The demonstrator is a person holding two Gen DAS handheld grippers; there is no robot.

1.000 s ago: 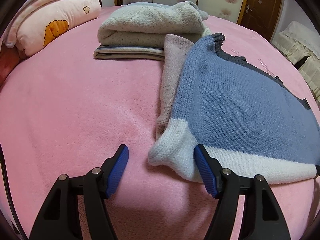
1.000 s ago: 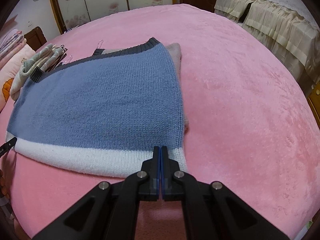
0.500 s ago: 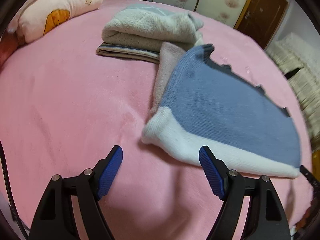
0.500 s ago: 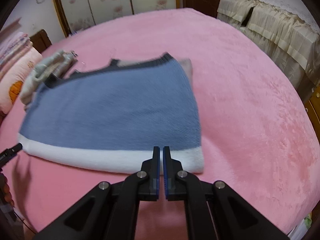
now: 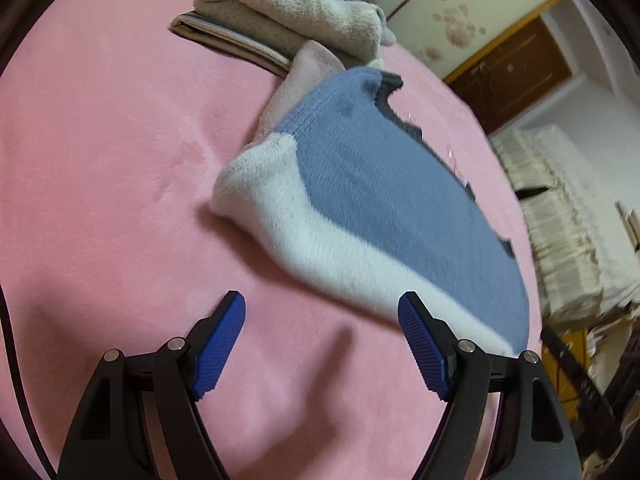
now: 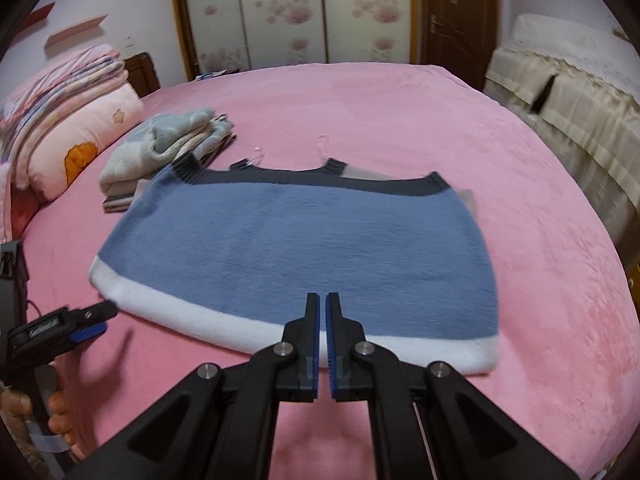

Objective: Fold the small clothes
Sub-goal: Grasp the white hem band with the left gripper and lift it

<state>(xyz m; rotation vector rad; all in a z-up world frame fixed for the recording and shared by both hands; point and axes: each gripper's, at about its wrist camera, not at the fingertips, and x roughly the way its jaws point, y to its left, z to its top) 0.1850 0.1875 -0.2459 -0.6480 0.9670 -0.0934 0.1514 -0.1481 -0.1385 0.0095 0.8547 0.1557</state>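
Note:
A blue knit vest (image 6: 296, 240) with a white hem and dark grey trim lies folded flat on the pink bed (image 6: 400, 112); it also shows in the left wrist view (image 5: 380, 200). A pale pink garment (image 5: 304, 68) lies under it. My left gripper (image 5: 320, 320) is open and empty, hovering off the vest's near left corner; it shows at the left edge of the right wrist view (image 6: 86, 322). My right gripper (image 6: 322, 308) is nearly shut with a thin gap, empty, raised in front of the white hem.
A stack of folded clothes (image 6: 168, 144) sits behind the vest's left side, also in the left wrist view (image 5: 288, 16). Folded quilts and a pillow (image 6: 76, 128) lie far left. A cream sofa (image 6: 568, 92) stands right, wardrobe doors (image 6: 280, 12) behind.
Both grippers have pulled back and risen away from the vest. The right gripper has let go of the hem and its jaws have parted slightly. The vest stays flat.

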